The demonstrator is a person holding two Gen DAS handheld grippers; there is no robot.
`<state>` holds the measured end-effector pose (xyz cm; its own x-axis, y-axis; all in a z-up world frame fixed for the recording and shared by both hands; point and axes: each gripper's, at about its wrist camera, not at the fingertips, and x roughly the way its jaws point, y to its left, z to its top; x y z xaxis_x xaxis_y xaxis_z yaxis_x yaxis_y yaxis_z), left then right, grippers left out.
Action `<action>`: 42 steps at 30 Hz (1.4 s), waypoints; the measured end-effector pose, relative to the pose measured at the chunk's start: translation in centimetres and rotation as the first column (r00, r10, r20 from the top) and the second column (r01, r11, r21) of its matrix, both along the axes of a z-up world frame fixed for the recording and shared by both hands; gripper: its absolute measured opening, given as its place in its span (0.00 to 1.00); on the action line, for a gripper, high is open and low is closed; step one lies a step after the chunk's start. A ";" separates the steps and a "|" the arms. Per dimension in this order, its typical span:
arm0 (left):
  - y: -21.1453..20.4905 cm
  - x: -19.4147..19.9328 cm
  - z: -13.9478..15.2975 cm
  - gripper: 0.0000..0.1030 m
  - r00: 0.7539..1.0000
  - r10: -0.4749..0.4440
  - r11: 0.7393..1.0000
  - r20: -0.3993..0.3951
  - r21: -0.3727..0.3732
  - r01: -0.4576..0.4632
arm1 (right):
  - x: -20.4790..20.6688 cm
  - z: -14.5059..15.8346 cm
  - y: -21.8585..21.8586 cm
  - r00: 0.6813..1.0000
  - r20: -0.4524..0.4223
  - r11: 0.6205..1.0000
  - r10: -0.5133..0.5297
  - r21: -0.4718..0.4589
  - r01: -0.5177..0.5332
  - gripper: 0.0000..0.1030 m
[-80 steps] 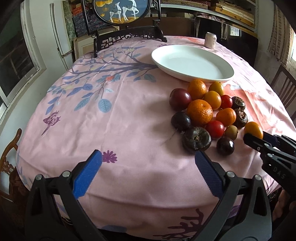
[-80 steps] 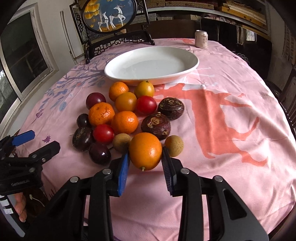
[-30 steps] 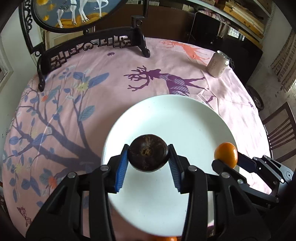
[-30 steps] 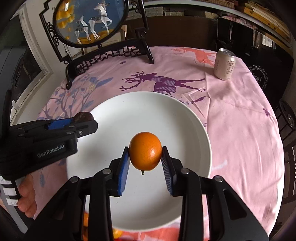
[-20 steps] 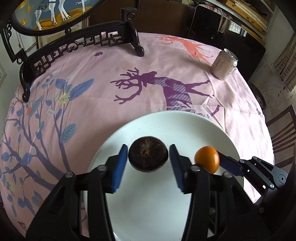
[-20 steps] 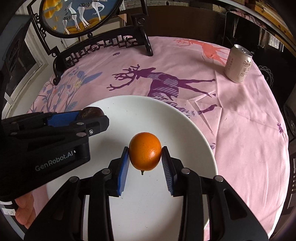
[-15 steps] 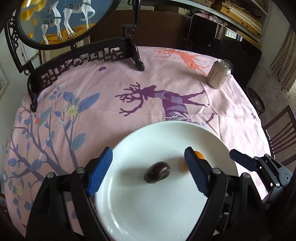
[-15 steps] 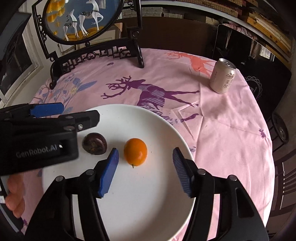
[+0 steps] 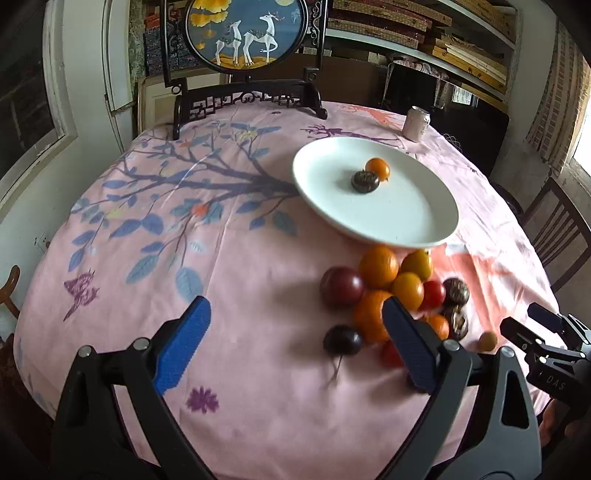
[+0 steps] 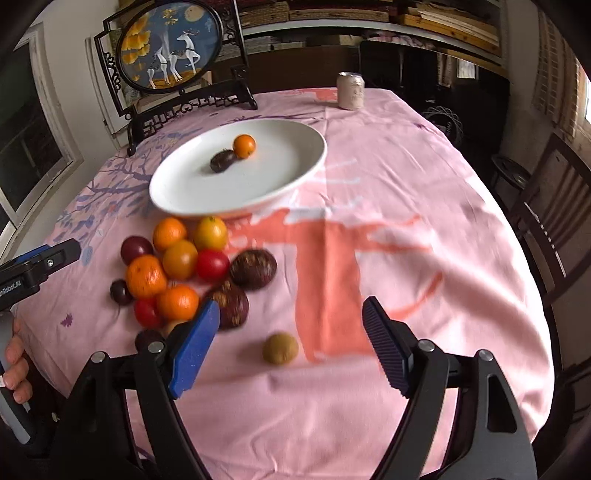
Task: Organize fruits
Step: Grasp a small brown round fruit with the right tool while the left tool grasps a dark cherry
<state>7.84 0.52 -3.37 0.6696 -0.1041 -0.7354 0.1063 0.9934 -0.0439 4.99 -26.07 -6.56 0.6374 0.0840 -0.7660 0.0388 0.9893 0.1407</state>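
A white oval plate [image 9: 399, 214] [image 10: 280, 181] holds an orange [image 9: 377, 168] [image 10: 244, 146] and a dark passion fruit [image 9: 364, 181] [image 10: 222, 160], touching each other. In front of the plate lies a pile of fruit [image 9: 391, 291] [image 10: 177, 269]: oranges, red tomatoes, dark plums and passion fruits. A small brown fruit [image 10: 280, 348] [image 9: 487, 340] lies apart. My left gripper [image 9: 295, 343] hovers over the cloth left of the pile, jaws opening, nothing between them. My right gripper [image 10: 290, 341] hangs above the small brown fruit, jaws opening, pads clear of it.
The round table wears a pink cloth [image 9: 155, 229] printed with a tree and deer. A framed deer screen on a black stand [image 9: 245, 33] [image 10: 166, 48] and a drink can [image 9: 416, 123] [image 10: 350, 90] stand at the back. Wooden chairs [image 10: 546, 221] flank the right side.
Both grippers let go of the passion fruit and the orange onto the plate, opened wide, and drew back toward the near side of the table, over the fruit pile.
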 end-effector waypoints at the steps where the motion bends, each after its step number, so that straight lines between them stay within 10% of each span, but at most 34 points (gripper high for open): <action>1: 0.2 -0.8 -0.3 0.93 1.000 -0.005 1.000 0.001 0.015 0.005 | -0.6 -0.5 0.0 1.000 -0.015 1.000 -0.005 0.007 0.005 0.78; 13: 0.7 -2.8 -1.0 0.93 0.999 -0.010 0.996 0.037 0.084 0.007 | -0.9 -2.3 1.9 0.999 -0.030 0.998 0.024 -0.060 -0.026 0.77; 15: 0.7 -2.8 -1.4 0.93 1.000 -0.013 0.997 0.026 0.082 0.011 | -0.5 -2.5 2.0 1.000 -0.017 0.997 0.025 -0.069 -0.026 0.62; 16: 0.7 -2.7 -1.6 0.93 1.000 -0.017 0.997 0.017 0.081 0.016 | -0.1 -2.8 2.0 0.999 -0.028 0.997 0.035 -0.068 -0.037 0.35; 19: 0.7 -2.7 -2.2 0.93 0.999 -0.032 0.997 -0.006 0.074 0.032 | 0.5 -3.8 2.1 0.997 -0.055 0.996 0.045 -0.079 -0.049 0.24; 33: -2.3 -0.3 -4.9 0.91 0.993 -0.105 0.991 -0.060 0.081 0.110 | -1.2 -1.9 1.4 0.999 -0.002 0.997 0.051 -0.061 -0.051 0.24; 39: -3.3 1.4 -6.4 0.59 0.986 -0.118 0.990 -0.121 0.058 0.126 | -1.3 -2.0 1.2 0.999 -0.004 0.998 0.044 -0.045 -0.044 0.24; 42: -3.3 1.6 -6.5 0.58 0.987 -0.120 0.991 -0.107 0.052 0.126 | -1.4 -1.9 0.9 0.999 0.000 0.999 0.032 -0.039 -0.032 0.24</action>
<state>9.40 -2.77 -9.82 0.5740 -0.1361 -0.8074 0.2257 0.9742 -0.0037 3.61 -25.18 -8.44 0.6355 0.0747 -0.7685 0.0066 0.9947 0.1021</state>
